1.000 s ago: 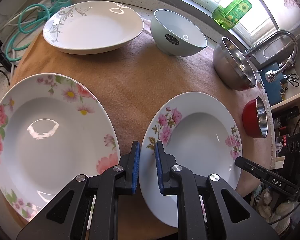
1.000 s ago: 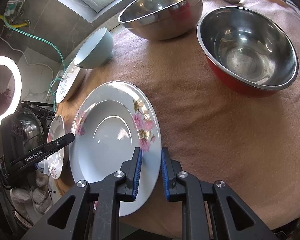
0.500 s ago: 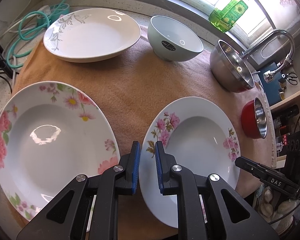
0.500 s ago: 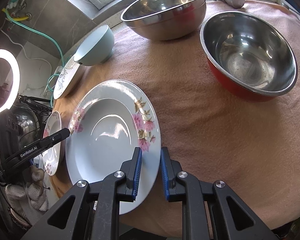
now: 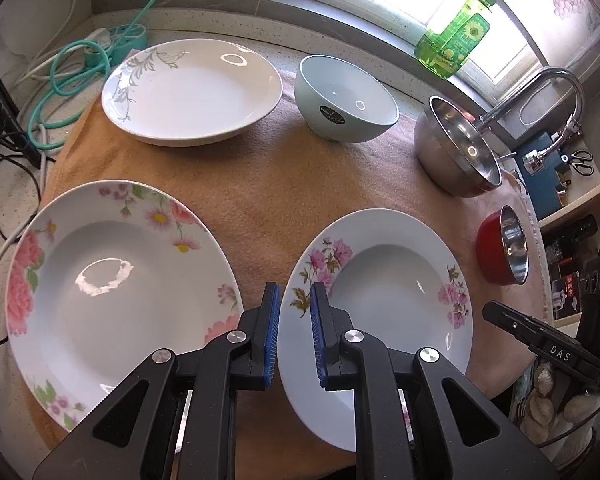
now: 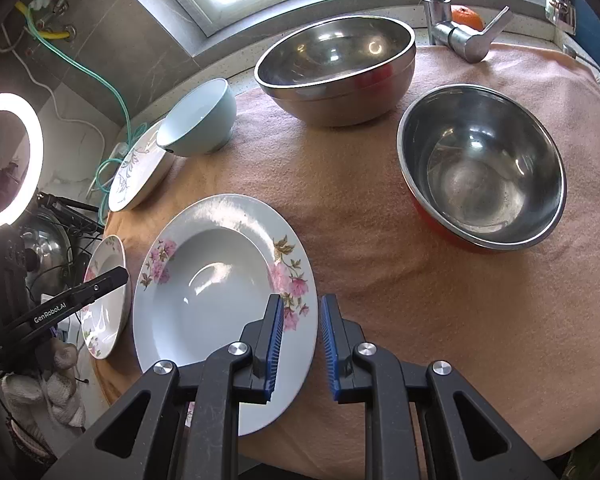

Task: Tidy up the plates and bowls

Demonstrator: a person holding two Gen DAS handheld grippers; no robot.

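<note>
The left gripper (image 5: 294,334) is hovering nearly closed and empty over the left rim of the pink-flowered plate (image 5: 384,288), which is lying by the bench's near edge; its arm is reading "GenRobot.AI". The right gripper (image 6: 299,346), marked "DAS", is hanging narrowly parted and empty at that plate's right rim. The pale blue bowl (image 5: 346,98), sitting toward the far edge, is bearing a dark label with unreadable script.
</note>
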